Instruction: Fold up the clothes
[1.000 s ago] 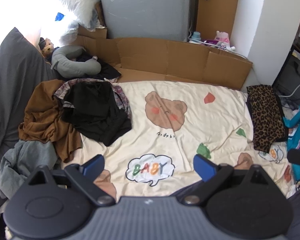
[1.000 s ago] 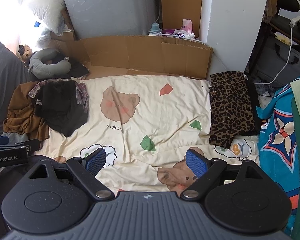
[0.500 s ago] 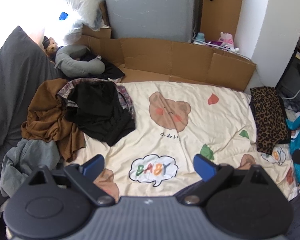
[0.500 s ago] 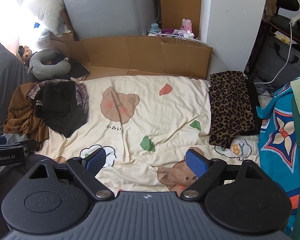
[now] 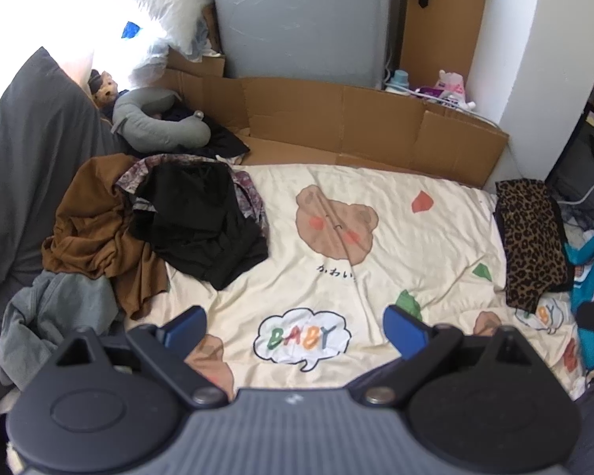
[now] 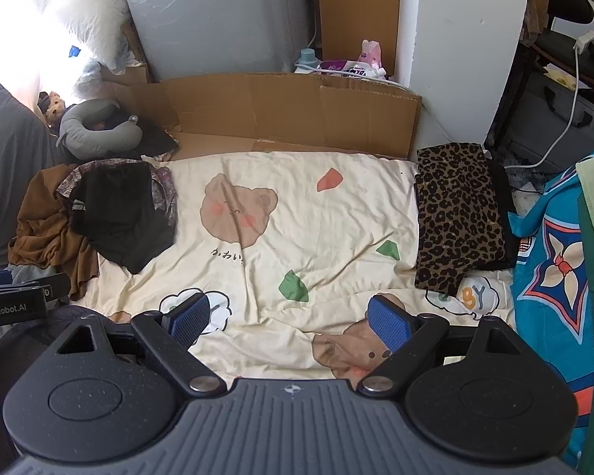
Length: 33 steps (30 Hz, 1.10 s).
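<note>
A pile of unfolded clothes lies at the left of the cream bear-print sheet point(image 5: 376, 277): a black garment point(image 5: 202, 225) on top, a patterned one under it, a brown garment point(image 5: 95, 229) and a grey one point(image 5: 55, 316). The black garment point(image 6: 118, 213) and brown garment point(image 6: 43, 229) also show in the right wrist view. A folded leopard-print garment point(image 5: 530, 233) point(image 6: 455, 213) lies at the sheet's right edge. My left gripper point(image 5: 295, 328) is open and empty above the sheet's near edge. My right gripper point(image 6: 289, 316) is open and empty, further right.
A cardboard wall point(image 5: 368, 126) borders the far side of the sheet. A grey neck pillow point(image 5: 158, 126) and dark clothes lie at the far left. A blue patterned cloth point(image 6: 554, 269) lies to the right. A white pillar point(image 6: 455, 51) and cables stand beyond.
The left wrist view has shifted slightly, so the clothes pile sits a little further right and nearer. The right gripper has barely moved. Both stay open.
</note>
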Available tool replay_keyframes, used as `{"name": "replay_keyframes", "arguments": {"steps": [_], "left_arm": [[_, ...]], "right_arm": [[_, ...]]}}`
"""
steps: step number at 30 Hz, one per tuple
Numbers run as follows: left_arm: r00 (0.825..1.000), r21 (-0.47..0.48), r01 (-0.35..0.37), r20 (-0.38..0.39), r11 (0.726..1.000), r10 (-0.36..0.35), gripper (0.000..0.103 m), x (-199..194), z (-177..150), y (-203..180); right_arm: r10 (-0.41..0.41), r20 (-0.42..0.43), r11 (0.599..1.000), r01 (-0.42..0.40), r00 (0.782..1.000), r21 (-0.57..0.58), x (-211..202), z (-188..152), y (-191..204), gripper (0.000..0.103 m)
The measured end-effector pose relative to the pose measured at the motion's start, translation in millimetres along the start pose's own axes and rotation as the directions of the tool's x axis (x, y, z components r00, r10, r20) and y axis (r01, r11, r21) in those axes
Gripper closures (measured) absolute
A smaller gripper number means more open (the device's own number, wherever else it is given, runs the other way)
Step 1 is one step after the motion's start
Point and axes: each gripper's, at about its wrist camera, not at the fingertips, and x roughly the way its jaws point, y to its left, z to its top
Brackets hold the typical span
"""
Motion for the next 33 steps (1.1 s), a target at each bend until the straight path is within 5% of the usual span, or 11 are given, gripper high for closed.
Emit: {"name": "replay_keyframes", "arguments": {"steps": [17,33], "left_arm": [[0.999,0.028,0.019,0.030,0.999,-0.020,0.006,-7,9,6],[0.999,-0.047,0.017,0.046,0.999,-0.015,0.006,-2,40,45]], "right_arm": [[0.000,0.004,1.000,0.000,1.000,0.007,-4,12,-6,0.012],[0.014,0.037,1.000,-0.014,0.999,0.000,8,31,-1,0.012]]}}
